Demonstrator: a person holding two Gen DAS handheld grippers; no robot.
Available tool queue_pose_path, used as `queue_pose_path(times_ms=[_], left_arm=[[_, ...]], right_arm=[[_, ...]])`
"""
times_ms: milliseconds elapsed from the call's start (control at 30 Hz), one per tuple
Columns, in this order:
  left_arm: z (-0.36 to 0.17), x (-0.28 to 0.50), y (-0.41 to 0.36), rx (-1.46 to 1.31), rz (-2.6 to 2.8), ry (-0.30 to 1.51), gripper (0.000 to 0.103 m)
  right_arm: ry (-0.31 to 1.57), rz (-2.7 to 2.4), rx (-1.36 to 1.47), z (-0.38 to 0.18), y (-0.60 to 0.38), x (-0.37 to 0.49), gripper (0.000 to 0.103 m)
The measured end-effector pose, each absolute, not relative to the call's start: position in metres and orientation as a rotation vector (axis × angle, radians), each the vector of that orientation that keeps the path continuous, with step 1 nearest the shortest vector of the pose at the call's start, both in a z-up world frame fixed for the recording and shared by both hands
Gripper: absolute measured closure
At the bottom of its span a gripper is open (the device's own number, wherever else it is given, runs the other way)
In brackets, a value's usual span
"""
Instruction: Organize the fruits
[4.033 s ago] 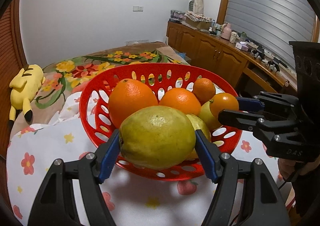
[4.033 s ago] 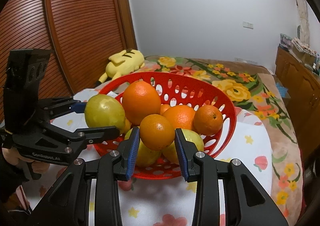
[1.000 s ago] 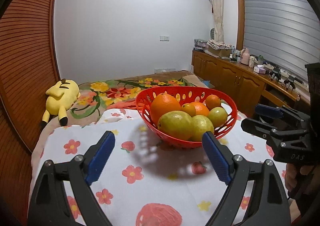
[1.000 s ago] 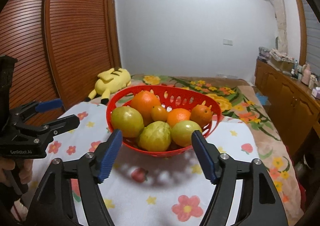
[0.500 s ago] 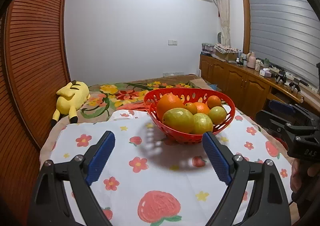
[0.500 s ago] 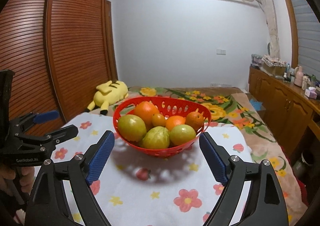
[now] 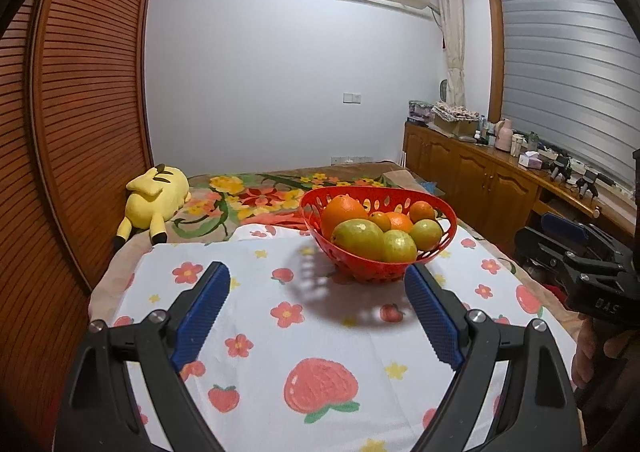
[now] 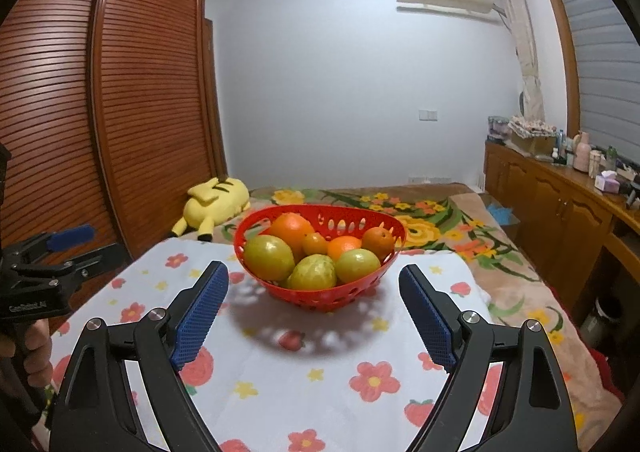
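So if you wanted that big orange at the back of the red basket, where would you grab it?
Probably from above, pads on the left and right sides of the big orange. It stands tallest in the basket, with green fruit blocking the front.

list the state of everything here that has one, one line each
left tongs: open, nothing between them
right tongs: open, have just been opening, nothing between them
red basket: upright on the tablecloth, full of fruit
oranges: in the basket, at the back
green fruits: in the basket, at the front
yellow plush toy: lying on the bed
wardrobe doors: shut
window blind: down
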State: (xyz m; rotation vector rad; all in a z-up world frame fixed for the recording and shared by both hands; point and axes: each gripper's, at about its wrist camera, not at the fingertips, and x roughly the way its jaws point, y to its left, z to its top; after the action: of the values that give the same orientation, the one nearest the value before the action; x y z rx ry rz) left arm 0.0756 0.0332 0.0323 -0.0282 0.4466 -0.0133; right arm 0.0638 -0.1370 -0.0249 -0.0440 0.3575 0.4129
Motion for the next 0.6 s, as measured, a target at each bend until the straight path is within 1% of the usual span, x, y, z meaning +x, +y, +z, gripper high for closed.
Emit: queue_pose_path(times_ms=[600], left_arm=[[0.0313,0.0671,0.0335,-0.021,-0.008,0.445,0.013]], right_arm=[[0.353,0.409,-0.044,-0.0293,-0.1361,0.0566,0.014]])
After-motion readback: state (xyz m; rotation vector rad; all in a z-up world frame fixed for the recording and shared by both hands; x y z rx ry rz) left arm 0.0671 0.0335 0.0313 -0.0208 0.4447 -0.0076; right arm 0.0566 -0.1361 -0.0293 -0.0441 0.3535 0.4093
